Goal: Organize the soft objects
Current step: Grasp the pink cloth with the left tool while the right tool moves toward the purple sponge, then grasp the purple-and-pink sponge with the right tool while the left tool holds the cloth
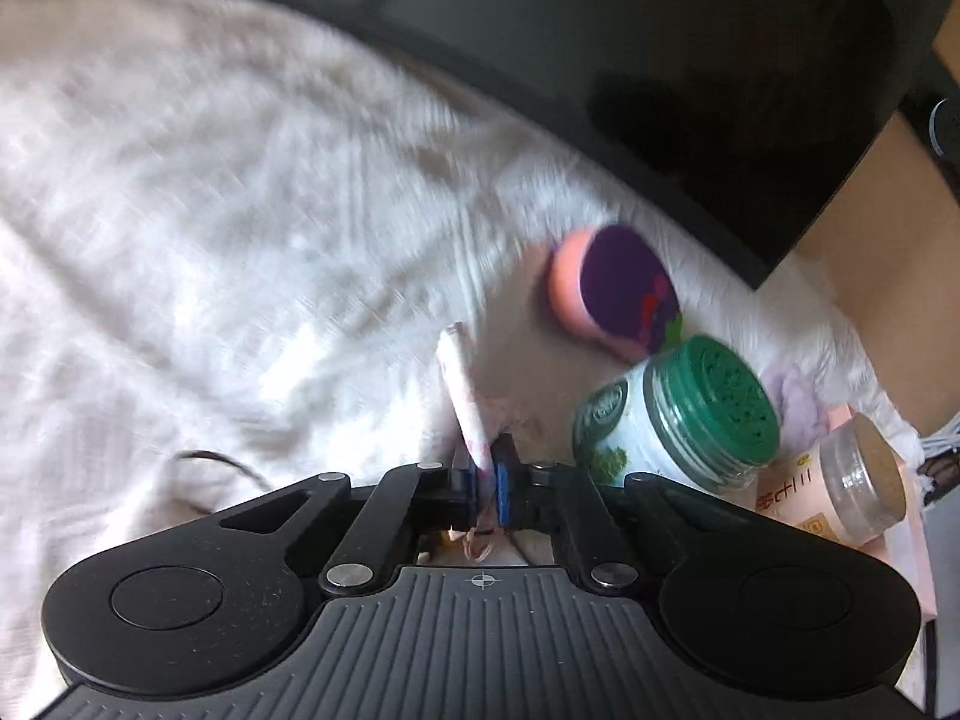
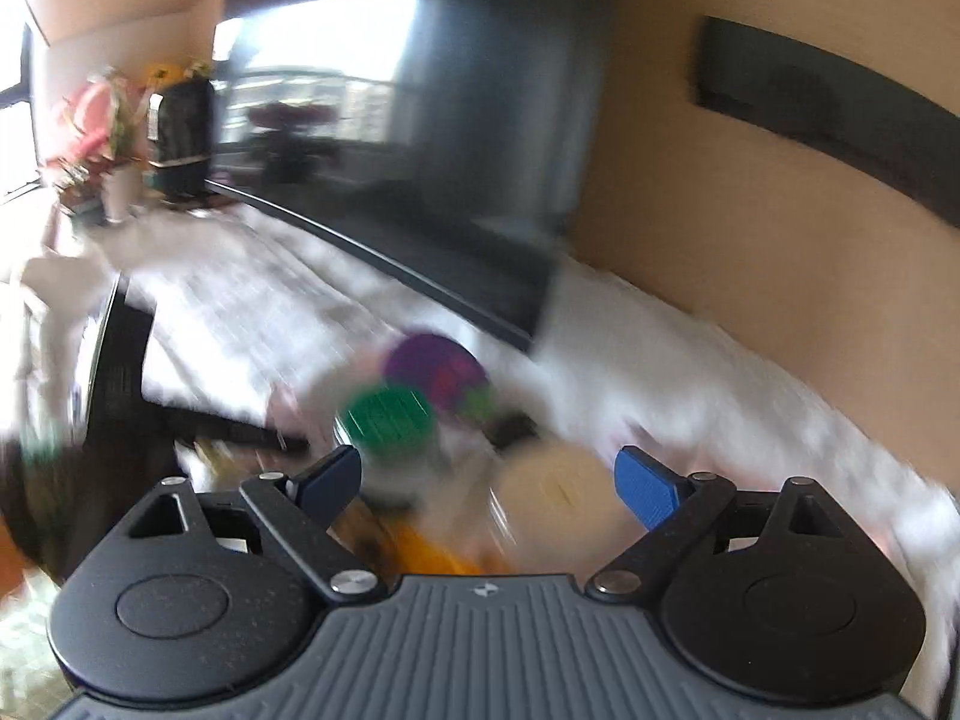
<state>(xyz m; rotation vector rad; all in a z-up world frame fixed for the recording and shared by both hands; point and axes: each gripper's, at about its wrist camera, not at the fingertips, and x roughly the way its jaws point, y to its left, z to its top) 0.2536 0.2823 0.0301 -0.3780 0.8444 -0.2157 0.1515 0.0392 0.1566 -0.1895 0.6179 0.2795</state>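
My left claw (image 1: 485, 480) is clenched on a thin pale-pink cloth (image 1: 462, 396), its edge standing up between the pads above the white-draped bench (image 1: 198, 228). Just right lie a green-capped jar (image 1: 678, 420), a cork-lidded jar (image 1: 852, 480) and a pink-and-purple ball (image 1: 612, 294); the jars' labels blur past reading. My right claw (image 2: 489, 483) is released, jaws wide with nothing between them, above the same blurred jars.

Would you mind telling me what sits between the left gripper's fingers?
In the left wrist view, a thin pink-and-white fabric piece stands pinched between the left gripper's shut fingers, above the white cloth.
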